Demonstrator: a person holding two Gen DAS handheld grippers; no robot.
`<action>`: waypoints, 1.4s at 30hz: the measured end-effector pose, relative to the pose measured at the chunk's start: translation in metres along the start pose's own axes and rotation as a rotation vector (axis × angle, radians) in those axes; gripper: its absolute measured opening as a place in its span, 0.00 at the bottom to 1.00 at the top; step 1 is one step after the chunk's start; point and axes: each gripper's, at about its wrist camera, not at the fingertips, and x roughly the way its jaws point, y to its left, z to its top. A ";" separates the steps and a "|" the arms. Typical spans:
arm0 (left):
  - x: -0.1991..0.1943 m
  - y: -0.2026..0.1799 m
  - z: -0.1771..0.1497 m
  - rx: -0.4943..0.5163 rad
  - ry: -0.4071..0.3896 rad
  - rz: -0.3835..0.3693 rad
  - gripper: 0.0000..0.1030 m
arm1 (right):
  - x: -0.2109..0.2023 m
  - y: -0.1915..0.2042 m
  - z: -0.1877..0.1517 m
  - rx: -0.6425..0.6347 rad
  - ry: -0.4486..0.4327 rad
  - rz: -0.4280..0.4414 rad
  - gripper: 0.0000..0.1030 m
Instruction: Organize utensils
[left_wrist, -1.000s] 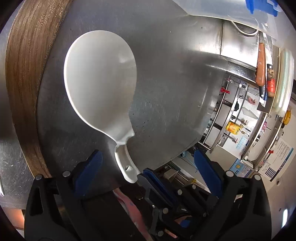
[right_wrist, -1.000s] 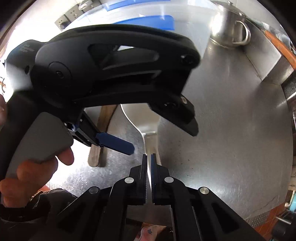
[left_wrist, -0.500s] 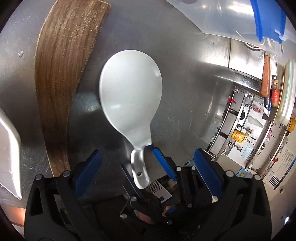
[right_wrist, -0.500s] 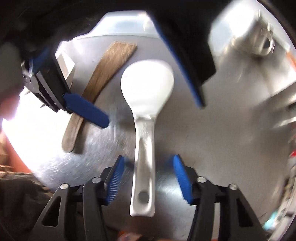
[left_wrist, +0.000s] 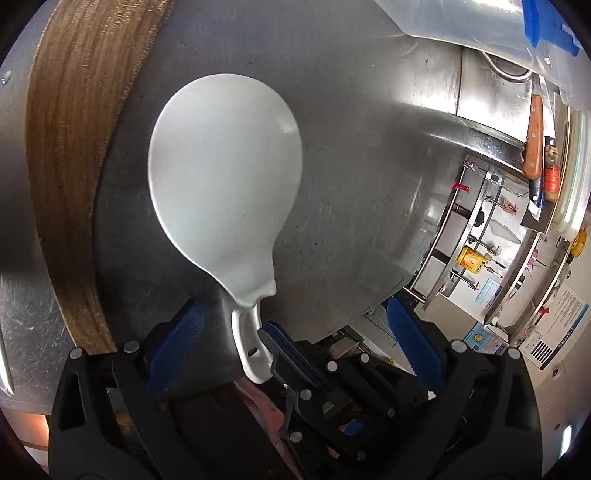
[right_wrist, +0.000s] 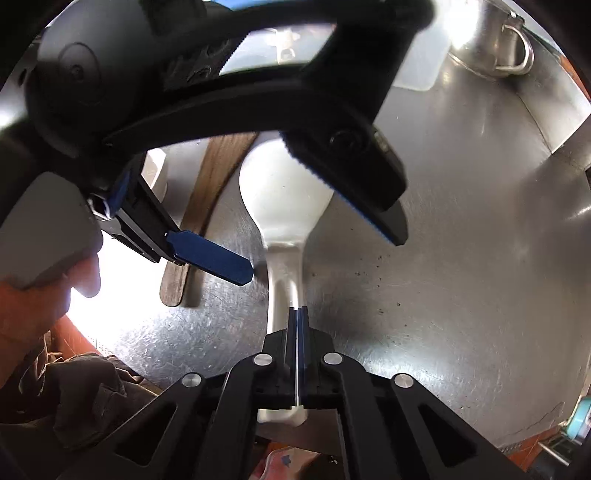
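A white rice paddle (left_wrist: 225, 177) lies on the steel counter, its handle (right_wrist: 284, 291) pointing toward me. My right gripper (right_wrist: 297, 314) has its blue pads pressed together directly above the handle; whether they pinch it is unclear. In the left wrist view its fingers (left_wrist: 291, 354) sit by the handle's end. My left gripper (left_wrist: 295, 332) is open and hovers over the paddle with a finger on each side; it also shows in the right wrist view (right_wrist: 317, 243). A wooden spatula (left_wrist: 74, 177) lies to the left of the paddle (right_wrist: 280, 192).
A clear plastic bin with blue clips (left_wrist: 498, 33) stands at the back. A steel kettle (right_wrist: 495, 48) stands at the back right. Knives with wooden handles (left_wrist: 535, 144) lie on a ledge. The counter's edge (left_wrist: 369, 314) drops off at the right.
My right gripper was open around the handle half a second ago and its pads have now come together over it. My left gripper has moved back closer above the paddle.
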 end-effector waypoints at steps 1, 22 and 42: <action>0.002 -0.002 0.000 0.002 0.005 -0.001 0.93 | 0.003 0.001 -0.001 -0.005 0.000 0.002 0.01; -0.008 0.003 0.001 0.023 -0.012 0.041 0.93 | 0.032 0.061 -0.043 -0.191 -0.041 -0.204 0.23; 0.037 -0.008 -0.009 0.049 0.095 0.018 0.40 | 0.009 0.042 -0.069 -0.112 -0.046 -0.138 0.01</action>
